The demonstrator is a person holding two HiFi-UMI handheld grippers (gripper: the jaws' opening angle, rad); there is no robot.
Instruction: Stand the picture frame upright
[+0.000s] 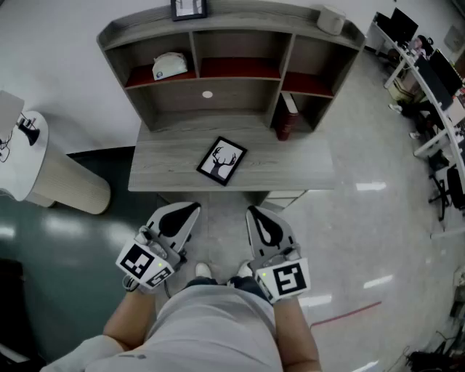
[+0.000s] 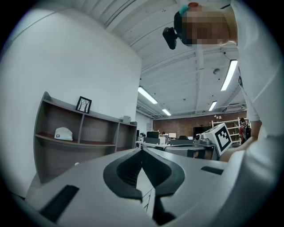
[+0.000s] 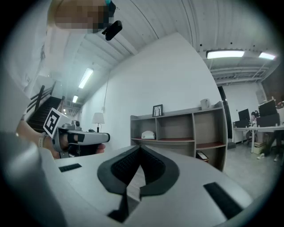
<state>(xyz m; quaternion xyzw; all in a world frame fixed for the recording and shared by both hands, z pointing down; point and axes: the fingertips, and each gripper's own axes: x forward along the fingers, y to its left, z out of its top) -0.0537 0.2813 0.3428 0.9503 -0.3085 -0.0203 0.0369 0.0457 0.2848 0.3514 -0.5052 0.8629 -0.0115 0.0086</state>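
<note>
A black picture frame [image 1: 221,160] with a deer-head silhouette lies flat and turned at an angle in the middle of the grey wooden desk [image 1: 160,167]. My left gripper [image 1: 190,209] hovers off the desk's front edge at the left, jaws shut and empty. At the right my right gripper [image 1: 252,212] does the same, also shut with nothing in it. Both point toward the desk. In the left gripper view the shut left gripper [image 2: 142,150] hides the desk top. The right gripper [image 3: 140,147] in its own view likewise covers the flat frame.
A shelf hutch [image 1: 232,43] stands on the desk's back, with a second small frame [image 1: 188,9] upright on top, a white cap [image 1: 169,65] in the left cubby and red books [image 1: 286,116] at the right. A lamp [image 1: 29,145] stands to the left. Office desks [image 1: 429,73] are far right.
</note>
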